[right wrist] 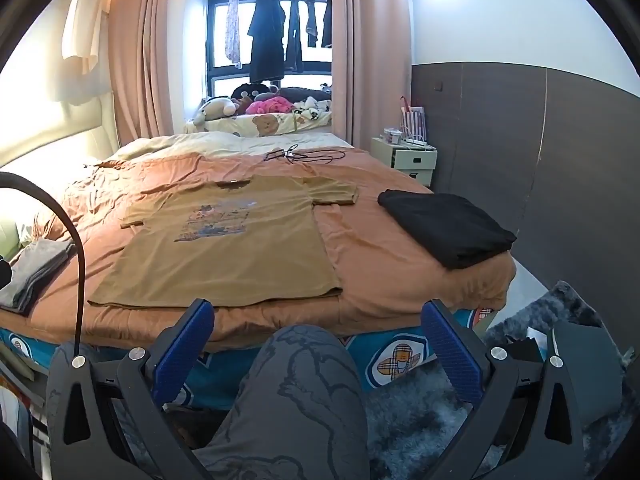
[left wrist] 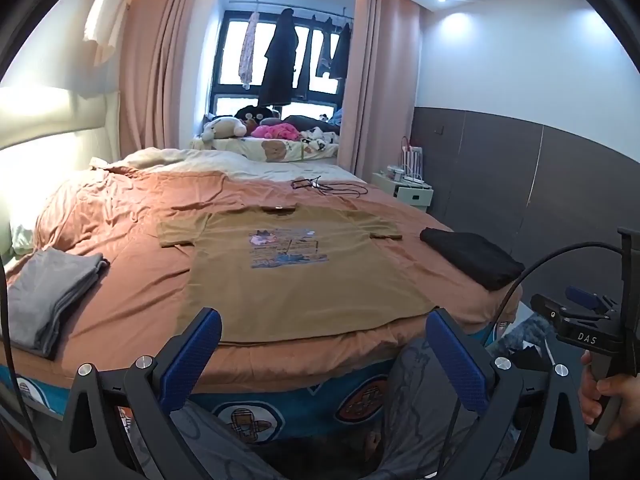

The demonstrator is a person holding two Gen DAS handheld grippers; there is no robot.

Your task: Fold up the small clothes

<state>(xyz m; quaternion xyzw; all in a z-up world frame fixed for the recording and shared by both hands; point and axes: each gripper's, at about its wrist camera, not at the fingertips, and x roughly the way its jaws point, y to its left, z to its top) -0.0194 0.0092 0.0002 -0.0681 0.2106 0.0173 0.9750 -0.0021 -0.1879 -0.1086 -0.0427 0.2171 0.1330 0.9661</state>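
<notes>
Tan T-shirt (left wrist: 296, 276) with blue print, orange-brown bedspread (left wrist: 132, 280), grey (left wrist: 48, 296) and black folded clothes (left wrist: 472, 256).

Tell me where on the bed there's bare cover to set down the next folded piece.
Bare orange cover lies between the brown T-shirt and the folded black garment, and between the shirt and the grey folded stack on the left. The far edge is crowded with a black cable.

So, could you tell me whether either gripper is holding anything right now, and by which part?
Nothing is held. The left gripper and right gripper are both open, short of the tan T-shirt lying flat on the bed.
</notes>
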